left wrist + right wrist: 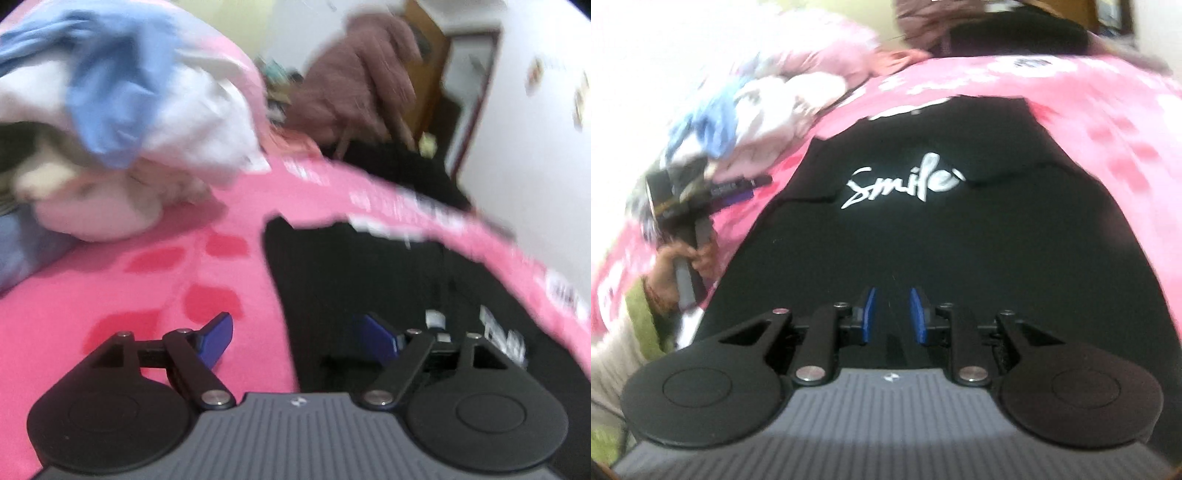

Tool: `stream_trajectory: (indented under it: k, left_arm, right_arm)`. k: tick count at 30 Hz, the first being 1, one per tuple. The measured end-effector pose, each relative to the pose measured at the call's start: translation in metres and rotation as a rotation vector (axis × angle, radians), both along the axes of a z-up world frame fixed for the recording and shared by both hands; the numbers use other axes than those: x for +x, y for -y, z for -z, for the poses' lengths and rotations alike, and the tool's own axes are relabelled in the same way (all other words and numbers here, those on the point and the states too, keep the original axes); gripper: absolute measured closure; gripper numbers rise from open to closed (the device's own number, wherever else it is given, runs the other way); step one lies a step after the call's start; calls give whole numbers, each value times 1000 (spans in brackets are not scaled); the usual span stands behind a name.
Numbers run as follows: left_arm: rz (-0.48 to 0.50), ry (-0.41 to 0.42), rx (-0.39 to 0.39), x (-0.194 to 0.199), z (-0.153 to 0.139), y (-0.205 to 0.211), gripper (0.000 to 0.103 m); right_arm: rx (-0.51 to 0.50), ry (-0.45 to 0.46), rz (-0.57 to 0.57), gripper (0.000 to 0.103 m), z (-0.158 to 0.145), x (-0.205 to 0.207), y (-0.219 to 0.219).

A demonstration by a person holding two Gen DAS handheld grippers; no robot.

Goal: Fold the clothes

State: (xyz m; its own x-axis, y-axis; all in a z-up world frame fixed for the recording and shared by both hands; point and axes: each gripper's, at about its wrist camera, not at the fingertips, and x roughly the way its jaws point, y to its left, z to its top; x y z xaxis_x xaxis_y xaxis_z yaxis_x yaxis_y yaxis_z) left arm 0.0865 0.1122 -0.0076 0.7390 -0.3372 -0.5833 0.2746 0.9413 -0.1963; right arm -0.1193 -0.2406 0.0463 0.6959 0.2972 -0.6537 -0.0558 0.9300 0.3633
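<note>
A black garment [923,236] with white "Smile" lettering lies spread flat on a pink bed cover [1108,110]. My right gripper [892,314] hovers over its near part, its blue pads a small gap apart with nothing between them. In the left wrist view the same black garment [369,277] lies at the right, and my left gripper [299,338] is wide open over its left edge, one pad over the pink cover [129,277]. The left gripper [753,186] and the hand holding it also show at the left of the right wrist view.
A heap of white, blue and pink clothes [122,110] sits at the far left of the bed, also visible in the right wrist view [746,122]. A person in a mauve top [362,74] stands beyond the bed. A white wall and a wooden door [432,66] lie behind.
</note>
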Motion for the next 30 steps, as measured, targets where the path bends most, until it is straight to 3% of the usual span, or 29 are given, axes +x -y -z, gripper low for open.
stream_trajectory:
  k: [4, 7, 10, 13, 19, 25, 30]
  left_arm:
    - [50, 1, 187, -14, 4, 23, 24]
    - [68, 4, 236, -28, -3, 21, 24]
    - [42, 72, 239, -37, -18, 17, 25]
    - [36, 114, 265, -21, -27, 32, 25]
    - [77, 62, 429, 4, 5, 63, 23]
    - [21, 62, 406, -25, -14, 40, 19]
    - [28, 109, 395, -24, -37, 80, 11]
  right_arm:
    - [108, 3, 59, 81, 15, -19, 14]
    - [136, 21, 41, 81, 18, -20, 19]
    - [160, 49, 22, 80, 20, -15, 24]
    - [193, 64, 9, 80, 25, -6, 27]
    - [217, 85, 22, 80, 31, -7, 34]
    - [210, 66, 99, 76, 39, -34, 57]
    - [290, 73, 181, 76, 42, -51, 71]
